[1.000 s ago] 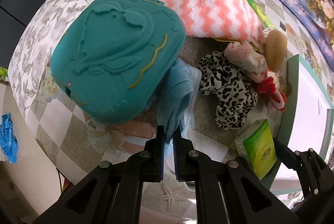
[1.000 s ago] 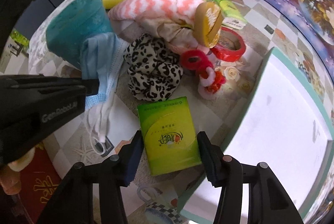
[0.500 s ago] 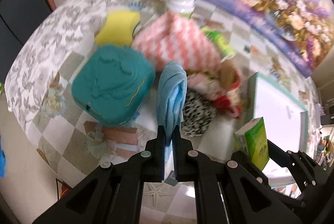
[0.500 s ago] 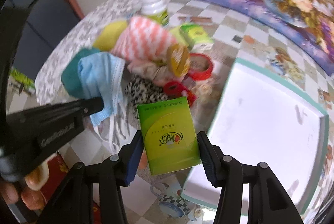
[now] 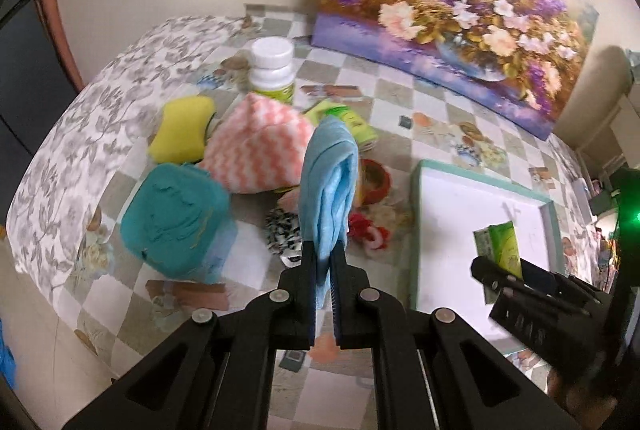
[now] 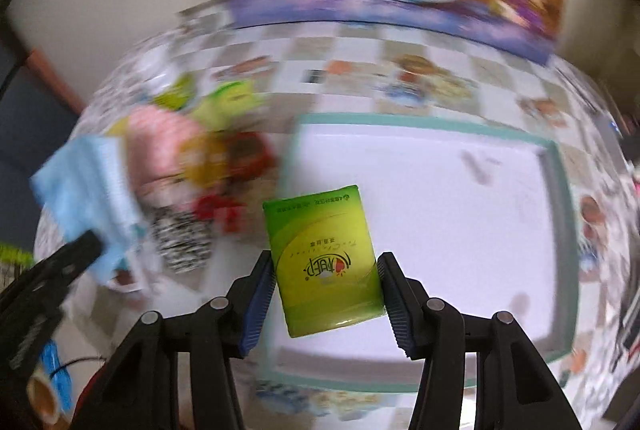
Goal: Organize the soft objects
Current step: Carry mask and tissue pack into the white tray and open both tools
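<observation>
Left wrist view shows the left gripper (image 5: 323,250) with fingers pressed together on a blue face mask (image 5: 330,185), lifted above the table's pile; the right gripper (image 6: 326,282) pinches a green tissue pack (image 6: 324,262) over the white tray (image 6: 556,189).

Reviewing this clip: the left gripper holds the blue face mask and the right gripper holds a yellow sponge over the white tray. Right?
Not quite. The right gripper holds a green tissue pack, not a yellow sponge, as the right wrist view shows. The left gripper does hold the blue face mask, and the white tray lies below.
</observation>
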The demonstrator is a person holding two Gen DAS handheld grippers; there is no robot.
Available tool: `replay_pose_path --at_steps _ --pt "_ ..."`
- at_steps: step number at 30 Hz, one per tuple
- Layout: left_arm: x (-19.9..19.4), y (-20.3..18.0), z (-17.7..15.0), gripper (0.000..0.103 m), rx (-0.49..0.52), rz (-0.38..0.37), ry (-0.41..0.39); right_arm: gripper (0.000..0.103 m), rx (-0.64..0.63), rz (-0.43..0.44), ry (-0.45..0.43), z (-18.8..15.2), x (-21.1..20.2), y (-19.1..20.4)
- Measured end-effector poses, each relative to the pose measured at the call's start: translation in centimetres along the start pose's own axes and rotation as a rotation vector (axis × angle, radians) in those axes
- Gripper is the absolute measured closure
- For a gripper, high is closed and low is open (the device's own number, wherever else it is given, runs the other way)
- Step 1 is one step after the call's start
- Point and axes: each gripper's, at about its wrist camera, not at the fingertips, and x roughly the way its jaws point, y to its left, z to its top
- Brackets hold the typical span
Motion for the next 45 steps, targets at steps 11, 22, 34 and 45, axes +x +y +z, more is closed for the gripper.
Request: replay_pose_path --at_steps 11,22,34,45 --pt "-0.2 -9.7 0.7 0.097 0.205 -0.087 0.001 0.048 0.191 -0.154 0.045 0.6 1.2 -9.4" --pt "5.6 -18.5 0.4 0.097 0.341 -0.146 0.072 0.048 0.289 -0.203 0.08 0.6 2.5 -15.3" --pt "6.7 -18.0 1.5 0.021 0.279 -0.146 0.067 0.035 0.283 -0.208 0.051 1.1 0.6 -16.1" --pt "6.8 -14.0 2.9 0.011 0.171 -0.072 0.049 0.0 0.214 -0.218 -0.005 1.6 -0.9 -14.1"
